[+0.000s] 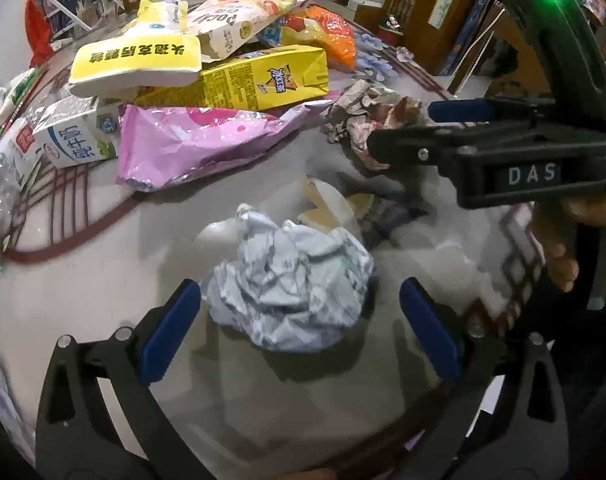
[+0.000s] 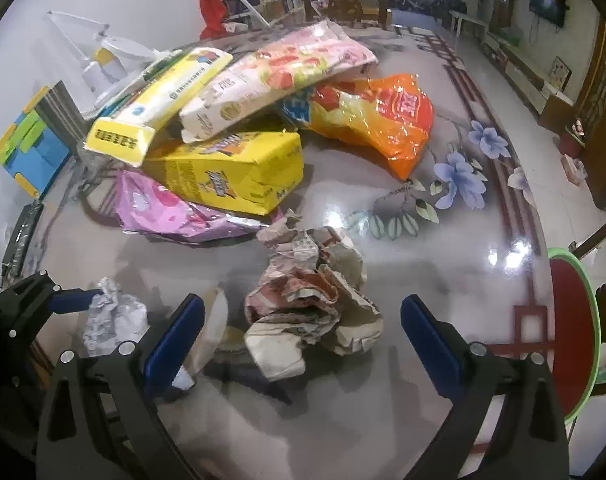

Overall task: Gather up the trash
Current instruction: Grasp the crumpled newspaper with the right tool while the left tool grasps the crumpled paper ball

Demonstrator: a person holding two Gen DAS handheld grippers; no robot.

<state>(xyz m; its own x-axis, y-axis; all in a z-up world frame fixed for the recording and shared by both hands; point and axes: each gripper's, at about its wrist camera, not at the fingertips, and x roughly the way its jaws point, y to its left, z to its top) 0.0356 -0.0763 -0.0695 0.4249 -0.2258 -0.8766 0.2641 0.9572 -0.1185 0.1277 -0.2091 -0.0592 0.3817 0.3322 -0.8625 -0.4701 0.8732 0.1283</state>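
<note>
Two hand-held grippers are seen poised over litter on a glossy desk, each with its jaws spread wide and nothing clamped. The left gripper (image 1: 299, 332) is lined up on a white crumpled paper ball (image 1: 291, 284), which lies between its blue pads but appears untouched. The right gripper (image 2: 303, 340) frames a brownish crumpled wrapper (image 2: 315, 304) in the same way. A heap of packaging is piled at about 11 o'clock: a yellow carton (image 2: 227, 172), a pink bag (image 2: 171, 208) and an orange bag (image 2: 379, 120). Something flat and pale beneath the wrapper cannot be identified through the blur. A clean pick would likely be made by lowering each gripper until the pads straddle the ball's widest part, then closing gently so the light paper is not squeezed out.
</note>
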